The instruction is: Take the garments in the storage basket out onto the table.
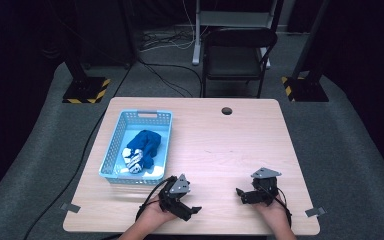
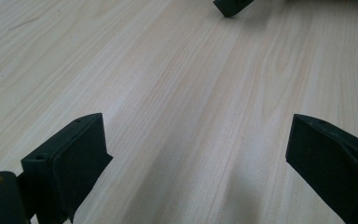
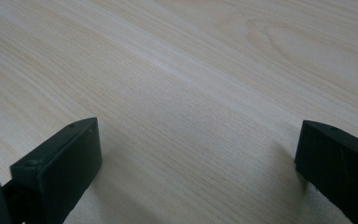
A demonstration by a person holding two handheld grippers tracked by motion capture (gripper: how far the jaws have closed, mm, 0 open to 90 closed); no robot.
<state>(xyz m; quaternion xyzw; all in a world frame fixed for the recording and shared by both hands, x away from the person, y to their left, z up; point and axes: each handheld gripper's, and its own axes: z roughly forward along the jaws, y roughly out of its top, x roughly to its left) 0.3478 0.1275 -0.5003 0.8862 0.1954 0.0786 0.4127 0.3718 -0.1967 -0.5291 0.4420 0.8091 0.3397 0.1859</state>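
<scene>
While both grippers, left (image 1: 192, 210) and right (image 1: 239, 195), gape empty, blue cloth (image 1: 145, 145) seemingly lies lengthwise in the basket (image 1: 111, 150).

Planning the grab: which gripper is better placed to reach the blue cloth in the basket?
Left, probably. The left gripper sits just beside the basket holding the blue cloth; the right gripper is farther off. Both are open.

left claw (image 1: 196, 210) — black, grey three-cornered plate | right claw (image 1: 239, 195) — black, same plate, trailing cable
</scene>
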